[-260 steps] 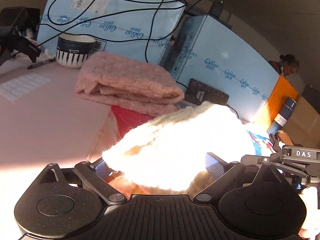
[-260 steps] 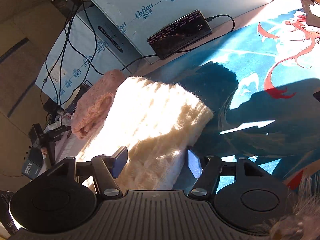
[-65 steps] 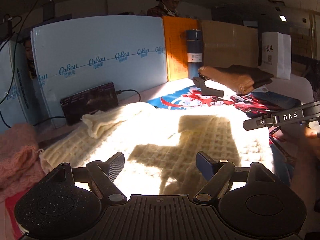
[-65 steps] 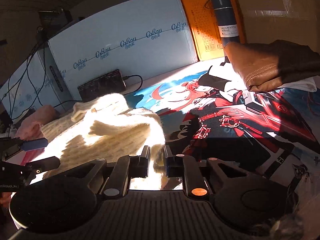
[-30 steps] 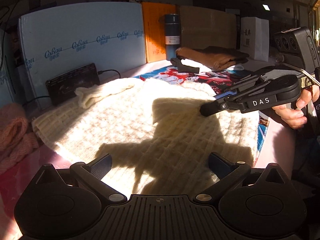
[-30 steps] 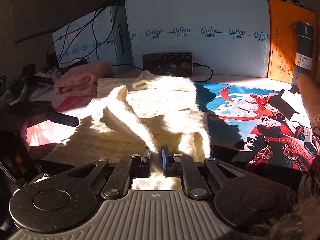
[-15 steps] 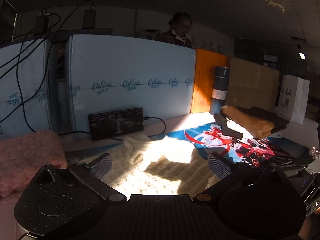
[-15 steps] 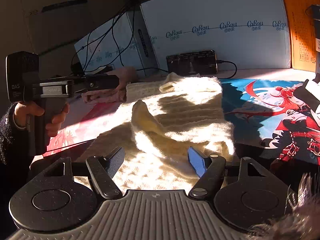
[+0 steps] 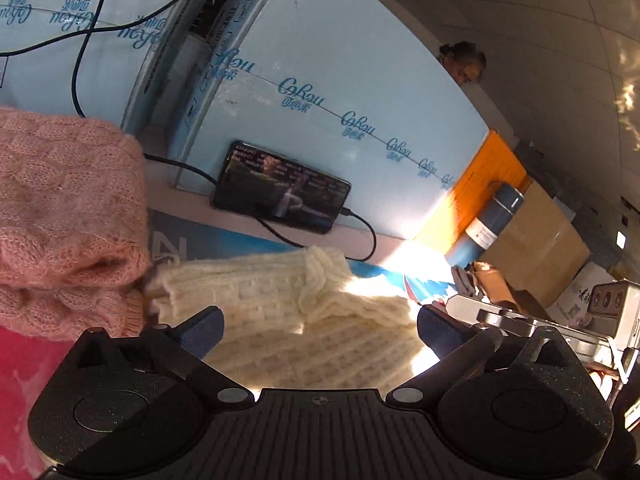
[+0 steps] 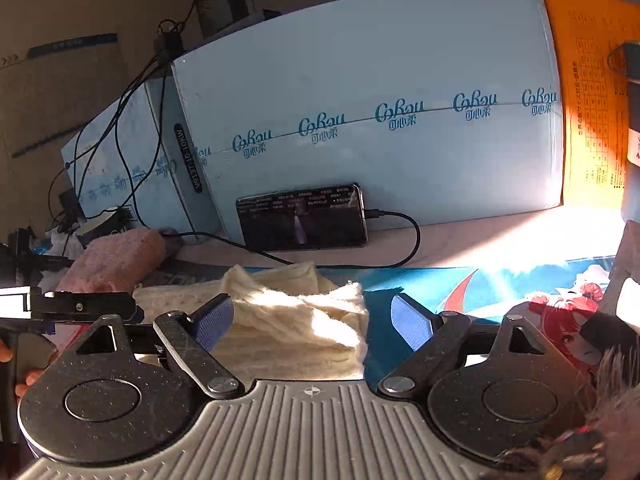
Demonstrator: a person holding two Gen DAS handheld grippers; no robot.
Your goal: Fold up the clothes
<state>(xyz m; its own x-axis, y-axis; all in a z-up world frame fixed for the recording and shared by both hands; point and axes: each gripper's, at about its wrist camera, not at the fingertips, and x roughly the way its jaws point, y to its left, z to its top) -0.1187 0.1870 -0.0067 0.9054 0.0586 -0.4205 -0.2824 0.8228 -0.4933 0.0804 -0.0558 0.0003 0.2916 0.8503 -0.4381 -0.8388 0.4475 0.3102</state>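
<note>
A cream knit sweater (image 9: 288, 320) lies bunched on the printed mat, with a ribbed cuff (image 9: 324, 276) sticking up; it also shows in the right wrist view (image 10: 296, 320). My left gripper (image 9: 320, 330) is open and empty, low over the sweater's near part. My right gripper (image 10: 312, 320) is open and empty, with the sweater's right edge between its fingers but not pinched. The left gripper's body (image 10: 76, 306) shows at the left of the right wrist view, and the right gripper's body (image 9: 532, 328) shows at the right of the left wrist view.
A folded pink knit sweater (image 9: 64, 224) lies left of the cream one, touching it. A phone (image 9: 280, 196) on a cable leans against pale blue boxes (image 10: 360, 120) at the back. A blue flask (image 9: 486, 228), an orange board (image 10: 592, 100) and cardboard boxes stand at the right.
Both grippers have dropped lower and closer to the cream sweater. The left wrist view has tilted and swung left toward the pink sweater. Both stay open.
</note>
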